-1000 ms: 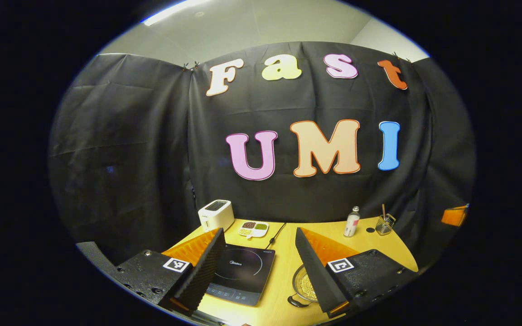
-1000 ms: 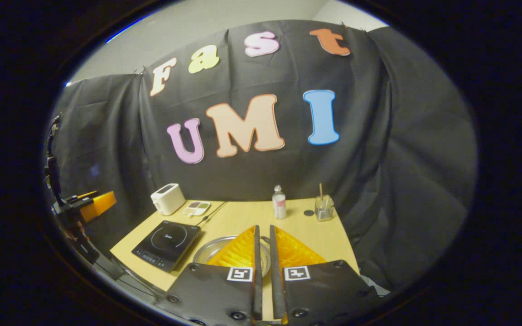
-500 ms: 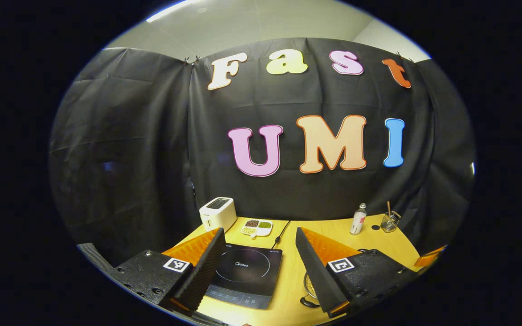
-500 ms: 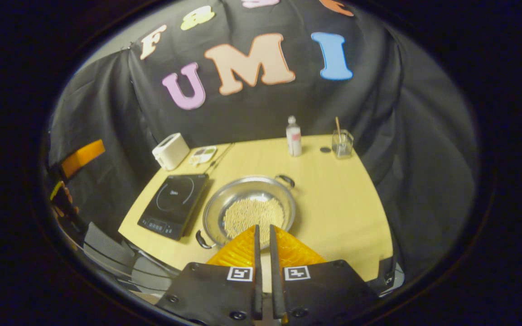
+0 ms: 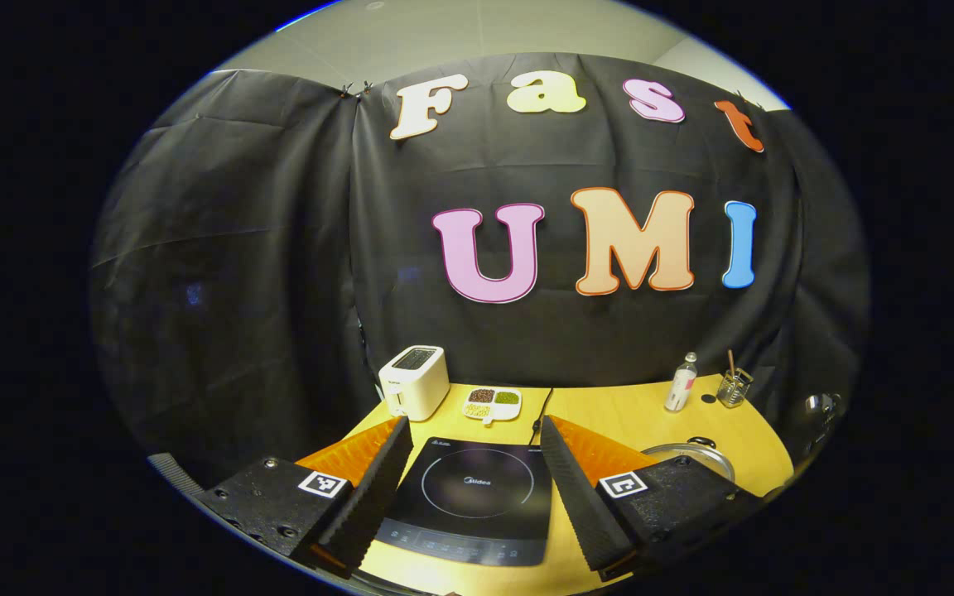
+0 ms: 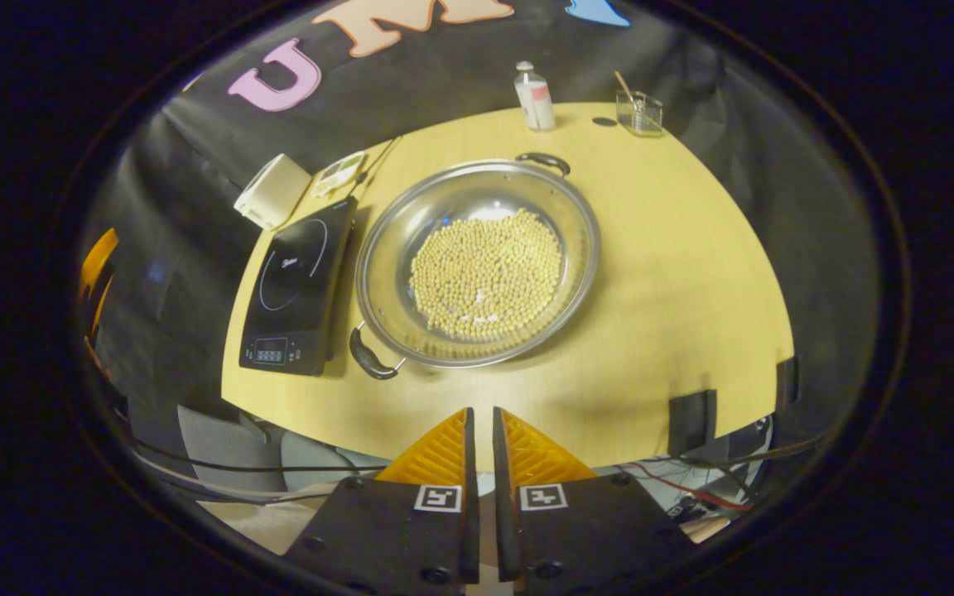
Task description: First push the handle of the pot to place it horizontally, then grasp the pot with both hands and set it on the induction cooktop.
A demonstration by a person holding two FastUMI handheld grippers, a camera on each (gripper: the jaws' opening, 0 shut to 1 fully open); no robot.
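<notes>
Above the table, the nearly closed right gripper [image 6: 479, 414] must descend to push the bean-filled pot's [image 6: 477, 261] diagonal handle [image 6: 371, 358] horizontal; the left gripper [image 5: 470, 430] waits wide.

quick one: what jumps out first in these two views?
The wide steel pot heaped with pale beans in the middle of the yellow table, its handles set diagonally. Right beside it, toward the white toaster, lies the black cooktop, bare. The right gripper hangs above the near table edge, jaws nearly closed.

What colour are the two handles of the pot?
Black, on a silver pot; the right gripper view shows them best.
</notes>
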